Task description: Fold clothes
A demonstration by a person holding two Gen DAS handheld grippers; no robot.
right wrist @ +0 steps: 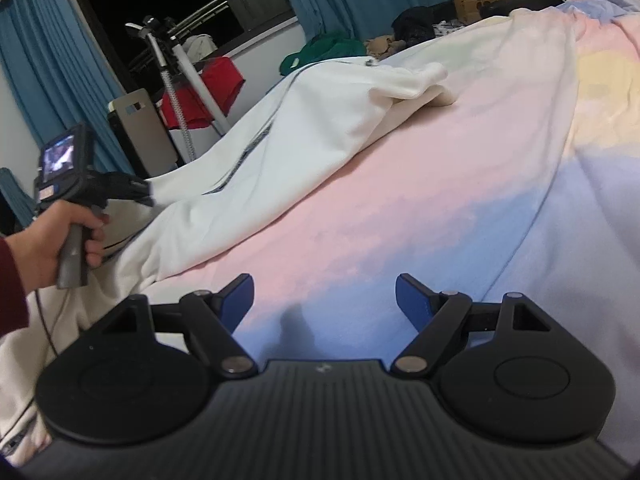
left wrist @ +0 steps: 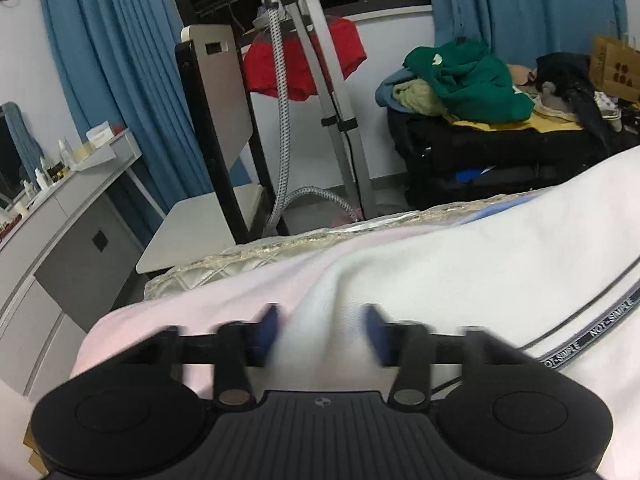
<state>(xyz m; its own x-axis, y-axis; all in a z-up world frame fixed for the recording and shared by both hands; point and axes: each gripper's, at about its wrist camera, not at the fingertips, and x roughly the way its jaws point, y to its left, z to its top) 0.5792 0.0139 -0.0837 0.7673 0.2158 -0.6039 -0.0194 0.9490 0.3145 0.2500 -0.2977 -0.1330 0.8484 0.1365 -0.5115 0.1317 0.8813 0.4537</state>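
White garment (left wrist: 440, 264) between parted fingers of left hand-held gripper (left wrist: 322, 332); right hand-held gripper (right wrist: 324, 300) wide, empty.

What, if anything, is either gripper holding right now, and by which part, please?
Nothing is held. The left gripper stands open over the white trousers, and the right gripper stands open over the bedsheet.
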